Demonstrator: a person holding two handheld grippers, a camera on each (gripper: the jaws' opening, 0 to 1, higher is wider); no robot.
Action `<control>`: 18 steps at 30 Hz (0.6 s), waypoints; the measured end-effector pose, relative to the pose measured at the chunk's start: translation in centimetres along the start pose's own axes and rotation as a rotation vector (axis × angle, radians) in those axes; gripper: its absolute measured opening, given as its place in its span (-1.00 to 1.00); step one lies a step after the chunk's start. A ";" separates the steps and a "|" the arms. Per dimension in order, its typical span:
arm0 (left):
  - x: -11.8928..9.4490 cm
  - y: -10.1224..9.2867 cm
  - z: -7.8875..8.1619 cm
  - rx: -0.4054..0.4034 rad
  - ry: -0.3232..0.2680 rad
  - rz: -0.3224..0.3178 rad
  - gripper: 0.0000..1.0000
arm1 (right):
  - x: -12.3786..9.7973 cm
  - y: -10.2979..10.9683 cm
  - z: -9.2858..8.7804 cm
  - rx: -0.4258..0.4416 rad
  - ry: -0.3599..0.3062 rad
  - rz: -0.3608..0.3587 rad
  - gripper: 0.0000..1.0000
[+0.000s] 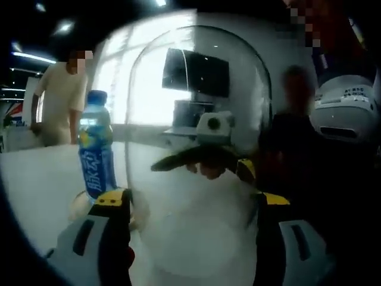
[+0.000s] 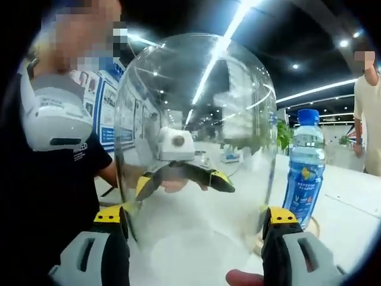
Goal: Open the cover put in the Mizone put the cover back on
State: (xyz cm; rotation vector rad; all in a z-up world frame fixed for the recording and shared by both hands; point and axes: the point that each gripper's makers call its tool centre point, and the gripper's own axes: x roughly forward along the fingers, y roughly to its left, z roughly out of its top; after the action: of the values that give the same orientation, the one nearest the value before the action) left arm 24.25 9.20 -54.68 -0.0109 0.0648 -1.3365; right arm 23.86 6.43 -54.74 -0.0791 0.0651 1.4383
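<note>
A tall clear glass dome cover stands between my own jaws in the left gripper view. The left gripper clasps its two sides. The right gripper view has the same cover, and the right gripper clasps it from the opposite side. Through the glass each view catches the other gripper: the right one and the left one. The blue Mizone bottle stands upright beside the cover, on a round wooden base, outside the glass.
The white table spreads around the bottle. A person in a beige top stands behind it. The person holding the grippers, in a dark shirt, is close behind the cover. A dark screen hangs at the back.
</note>
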 end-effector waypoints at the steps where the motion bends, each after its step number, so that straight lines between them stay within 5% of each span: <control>1: 0.0 0.0 0.0 0.003 0.000 0.000 0.50 | 0.0 0.0 0.0 0.002 0.003 0.001 0.74; 18: 0.0 0.1 0.2 0.008 -0.019 0.000 0.46 | 0.6 -0.2 0.1 0.019 -0.040 0.016 0.79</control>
State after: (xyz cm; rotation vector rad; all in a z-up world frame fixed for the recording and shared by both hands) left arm 24.38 9.24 -54.47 -0.0163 0.0432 -1.3360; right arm 24.10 7.01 -54.73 -0.0339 0.0466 1.4546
